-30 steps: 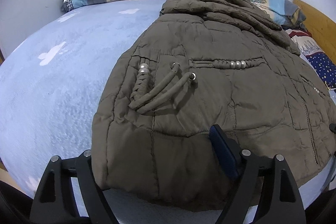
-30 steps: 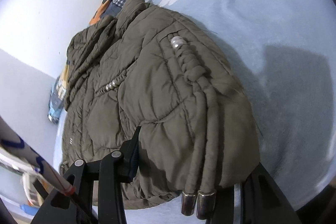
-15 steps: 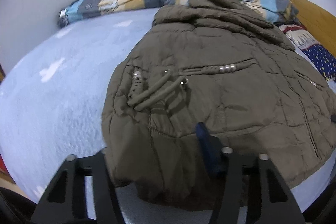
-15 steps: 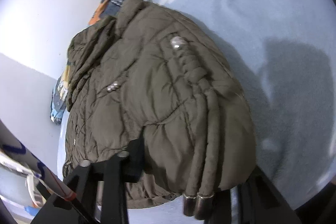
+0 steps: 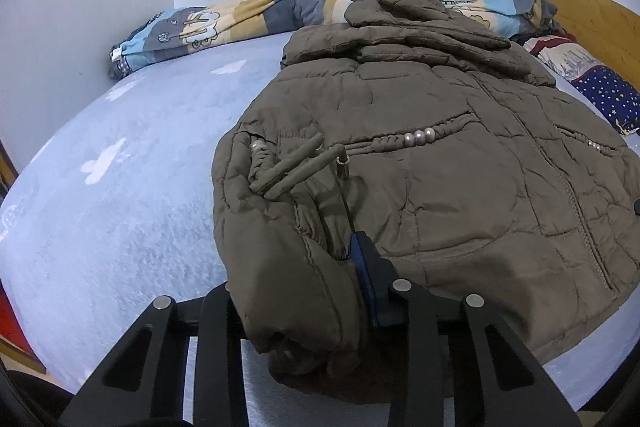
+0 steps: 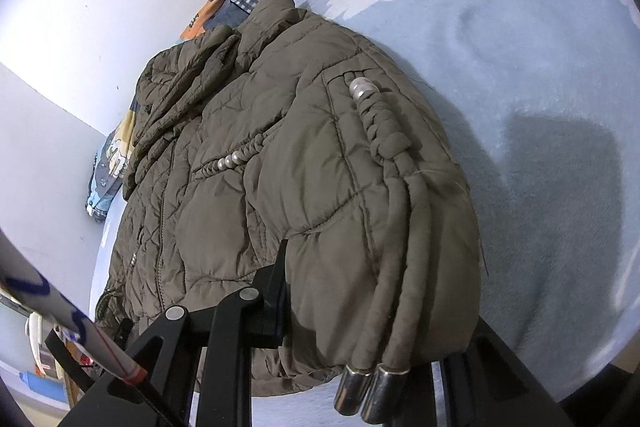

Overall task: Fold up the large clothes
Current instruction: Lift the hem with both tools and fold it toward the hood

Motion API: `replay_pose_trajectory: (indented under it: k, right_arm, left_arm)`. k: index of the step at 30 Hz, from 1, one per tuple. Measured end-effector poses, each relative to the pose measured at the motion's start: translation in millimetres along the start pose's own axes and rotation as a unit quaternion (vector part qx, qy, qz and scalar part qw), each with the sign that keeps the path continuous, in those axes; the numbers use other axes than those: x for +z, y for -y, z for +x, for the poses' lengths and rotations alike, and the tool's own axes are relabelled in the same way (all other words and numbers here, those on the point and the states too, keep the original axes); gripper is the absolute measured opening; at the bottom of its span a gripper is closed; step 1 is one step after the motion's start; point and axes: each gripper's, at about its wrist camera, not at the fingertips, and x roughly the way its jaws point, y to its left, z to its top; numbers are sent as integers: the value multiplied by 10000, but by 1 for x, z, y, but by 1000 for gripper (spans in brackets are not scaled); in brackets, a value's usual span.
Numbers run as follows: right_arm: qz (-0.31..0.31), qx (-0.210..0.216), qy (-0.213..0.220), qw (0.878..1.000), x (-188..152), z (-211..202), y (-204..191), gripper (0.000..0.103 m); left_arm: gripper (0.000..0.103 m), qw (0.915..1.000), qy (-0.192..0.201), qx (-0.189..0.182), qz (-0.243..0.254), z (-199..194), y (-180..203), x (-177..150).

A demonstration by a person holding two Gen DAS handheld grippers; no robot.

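Two views split the scene: only the left wrist view shows the wooden headboard [image 5: 588, 23] at upper right, while only the right wrist view shows the cords' metal tips [image 6: 372, 393] hanging at bottom centre. The olive padded jacket [image 5: 420, 179] lies on the pale blue bed [image 5: 120, 195], its long axis running from the bottom edge up to the collar by the patterned quilt [image 5: 224, 25]. The left gripper [image 5: 296, 291] is clamped on a bunched hem corner; the right gripper [image 6: 380, 311] pinches the other corner. Compared with a second ago, the left jaws have narrowed and the hem is gathered tighter.
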Motion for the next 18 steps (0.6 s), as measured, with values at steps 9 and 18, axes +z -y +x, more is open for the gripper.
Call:
replay_pose_trajectory:
  k: [9,18]
  right_arm:
    - [-296,-266,35,9992,-2,1,-8,26]
    - [-504,-437,70,9977,-3,0,-13,26]
  left_arm:
    - [33,10000,-5,17,25,0,2,0]
    - [33,10000,-6,27,37,1,3,0]
